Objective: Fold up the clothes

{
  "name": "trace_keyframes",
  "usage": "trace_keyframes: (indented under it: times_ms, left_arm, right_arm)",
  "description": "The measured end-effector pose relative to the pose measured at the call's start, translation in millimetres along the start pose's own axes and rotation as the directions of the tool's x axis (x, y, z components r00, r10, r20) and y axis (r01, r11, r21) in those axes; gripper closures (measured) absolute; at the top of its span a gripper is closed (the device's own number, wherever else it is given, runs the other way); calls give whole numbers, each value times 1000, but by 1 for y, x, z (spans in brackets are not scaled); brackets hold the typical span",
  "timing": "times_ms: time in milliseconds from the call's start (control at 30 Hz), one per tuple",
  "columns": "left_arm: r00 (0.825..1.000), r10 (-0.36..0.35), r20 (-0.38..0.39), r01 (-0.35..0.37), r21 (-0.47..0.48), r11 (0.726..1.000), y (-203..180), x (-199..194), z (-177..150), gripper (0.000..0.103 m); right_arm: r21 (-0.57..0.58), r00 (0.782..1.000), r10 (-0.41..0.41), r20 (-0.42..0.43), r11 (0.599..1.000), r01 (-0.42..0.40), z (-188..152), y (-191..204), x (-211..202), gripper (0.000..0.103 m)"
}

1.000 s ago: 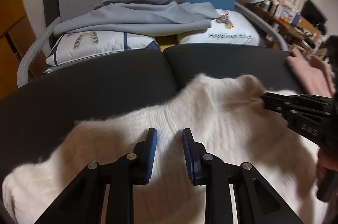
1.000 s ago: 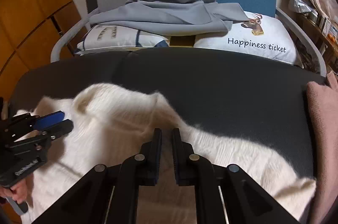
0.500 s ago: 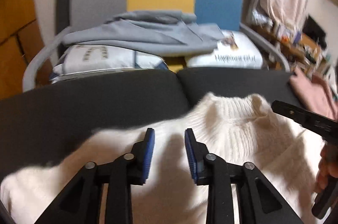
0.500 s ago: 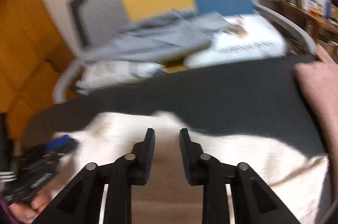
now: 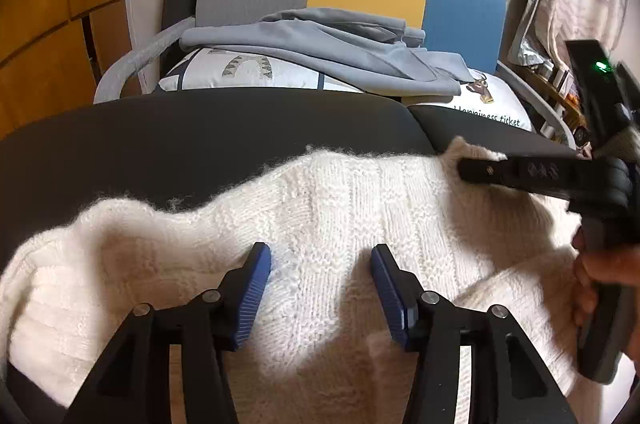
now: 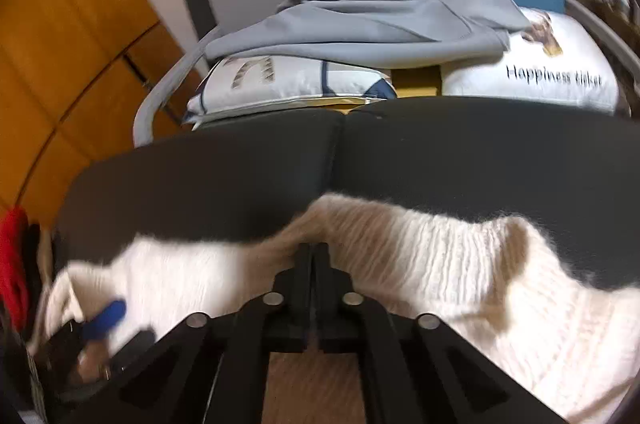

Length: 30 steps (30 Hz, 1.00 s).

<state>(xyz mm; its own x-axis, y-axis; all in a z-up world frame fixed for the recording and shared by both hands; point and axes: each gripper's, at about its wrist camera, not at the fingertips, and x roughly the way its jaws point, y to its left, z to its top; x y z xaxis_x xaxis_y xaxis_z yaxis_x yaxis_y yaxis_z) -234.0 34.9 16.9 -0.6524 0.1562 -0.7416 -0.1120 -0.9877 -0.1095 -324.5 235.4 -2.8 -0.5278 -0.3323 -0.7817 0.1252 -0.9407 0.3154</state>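
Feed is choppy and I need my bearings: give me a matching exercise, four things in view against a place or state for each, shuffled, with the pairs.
Things:
1. left gripper
2. right gripper
3. grey garment
4. white knit sweater

Places or states:
A. draped over the printed pillows on the chair
B. spread on the dark cushion
C. jaws apart and opening, sweater below them
D. jaws together, tips at the sweater's collar edge

Pairs: 1-C, 2-D, 3-A, 4-B
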Motion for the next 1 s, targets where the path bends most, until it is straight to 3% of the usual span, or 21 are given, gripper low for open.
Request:
trace_keyframes:
  times_ms: [200, 333, 367, 400, 533, 633, 733, 833, 1000]
  left_arm:
    - [999, -40, 0, 40, -26, 999, 5, 0, -1, 44]
    - [999, -40, -4, 40, -12, 999, 3, 1, 1, 41]
    - [999, -48, -7, 48, -13, 999, 3, 0, 2, 39]
    - [998, -56, -10, 56, -15, 998, 4, -1, 3, 36]
    - [998, -52, -33, 53, 12, 999, 9, -13, 6, 35]
    - [999, -36, 2, 36, -8, 999, 26, -41, -2, 34]
    - [999, 17, 27, -15, -63, 998, 53, -67, -21, 26]
    - [997, 81, 8, -79, -142, 987, 88, -87, -49, 25]
    - [982, 191, 4, -188, -156, 970, 136, -125, -98, 25]
  right_arm:
    - [-71, 993, -114, 20, 991, 115, 1, 16, 11, 103]
    - [-45, 994, -109, 25, 993, 110, 0, 16, 0, 102]
    - [-21, 992, -119, 40, 993, 120, -2, 17, -10, 97]
    - [2, 990, -125, 61, 992, 125, -6, 19, -21, 80]
    - [2, 983, -73, 166, 997, 73, -47, 44, -82, 77]
    - [-61, 983, -67, 173, 995, 78, -89, 68, -110, 77]
    - [-87, 985, -93, 144, 991, 106, -122, 83, -113, 77]
    - [-99, 981, -159, 109, 980, 170, -148, 87, -96, 77]
    - [-65, 967, -193, 164, 976, 206, -163, 87, -89, 77]
